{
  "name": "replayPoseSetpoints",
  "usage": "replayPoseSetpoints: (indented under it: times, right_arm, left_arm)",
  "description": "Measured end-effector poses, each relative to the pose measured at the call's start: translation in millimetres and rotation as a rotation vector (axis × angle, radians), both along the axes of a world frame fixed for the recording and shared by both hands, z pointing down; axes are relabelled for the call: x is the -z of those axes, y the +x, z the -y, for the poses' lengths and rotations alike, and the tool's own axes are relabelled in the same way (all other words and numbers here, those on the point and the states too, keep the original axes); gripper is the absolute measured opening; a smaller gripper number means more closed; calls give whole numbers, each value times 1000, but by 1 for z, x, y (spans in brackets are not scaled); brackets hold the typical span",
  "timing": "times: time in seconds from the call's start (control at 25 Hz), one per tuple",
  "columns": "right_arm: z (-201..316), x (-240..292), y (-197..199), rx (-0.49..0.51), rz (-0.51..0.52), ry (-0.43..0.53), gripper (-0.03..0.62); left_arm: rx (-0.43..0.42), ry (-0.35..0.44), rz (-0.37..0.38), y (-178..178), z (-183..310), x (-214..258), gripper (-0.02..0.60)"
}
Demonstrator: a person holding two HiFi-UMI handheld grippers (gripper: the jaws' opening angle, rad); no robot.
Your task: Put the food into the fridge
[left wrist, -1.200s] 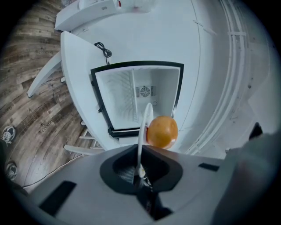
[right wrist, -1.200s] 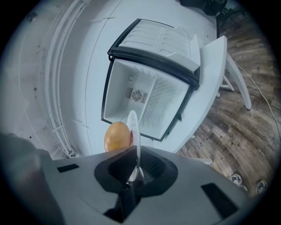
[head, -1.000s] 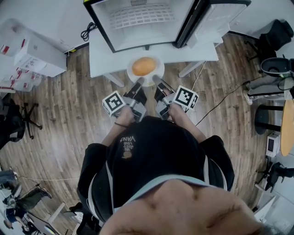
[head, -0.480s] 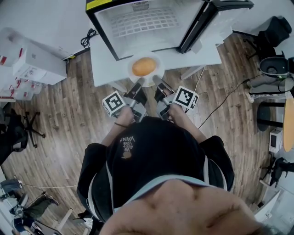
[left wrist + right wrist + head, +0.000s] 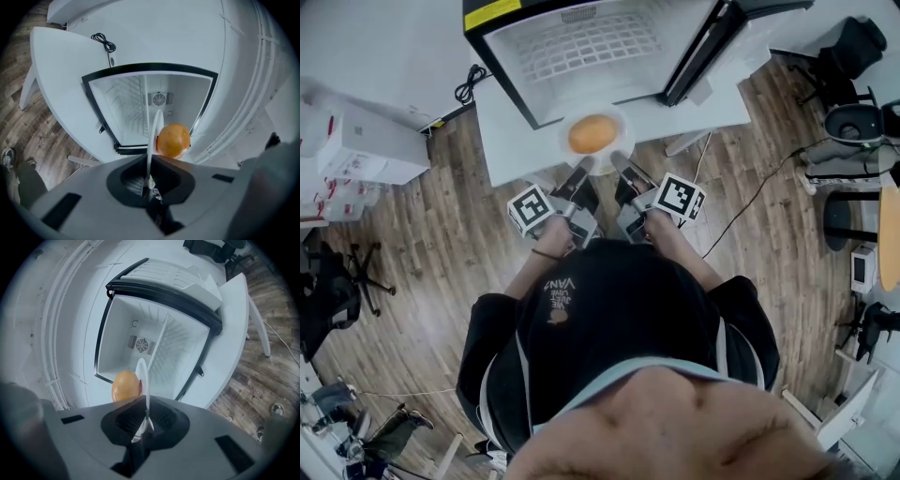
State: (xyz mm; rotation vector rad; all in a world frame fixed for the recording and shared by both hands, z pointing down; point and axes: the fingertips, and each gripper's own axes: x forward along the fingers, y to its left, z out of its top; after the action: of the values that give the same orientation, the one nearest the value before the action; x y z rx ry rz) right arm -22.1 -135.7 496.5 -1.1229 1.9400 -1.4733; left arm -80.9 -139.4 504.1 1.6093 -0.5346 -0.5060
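Observation:
A white plate carries a round orange-brown piece of food and hangs in front of the open fridge. My left gripper is shut on the plate's near-left rim, and my right gripper is shut on its near-right rim. In the left gripper view the plate stands edge-on between the pads of the left gripper, with the food to its right. In the right gripper view the plate rises from the right gripper, with the food to its left. The fridge's white inside has a wire shelf.
The fridge stands on a white table, its door swung open to the right. A black cable lies behind the table. White boxes are at the left, chairs at the right, and a cord runs over the wooden floor.
Both grippers keep their hold on the plate. The head view has shifted, so more of the fridge's top and front shows, and the plate sits about where it was.

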Motion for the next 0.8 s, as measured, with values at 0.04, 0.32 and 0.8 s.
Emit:
replayPoseSetpoints:
  times: [0.04,0.32,0.8]
  right_arm:
    - [2,0,1,-3,0,-2,23]
    - [15,-1,14,6,-22,-18,23]
    - [58,6,25,32,11,6,23]
  left_arm:
    - [-2,-2,-3,1,2,0,29]
    - [2,-6,-10,13,15,2,29]
    - [33,0,-6,25,56,7,29]
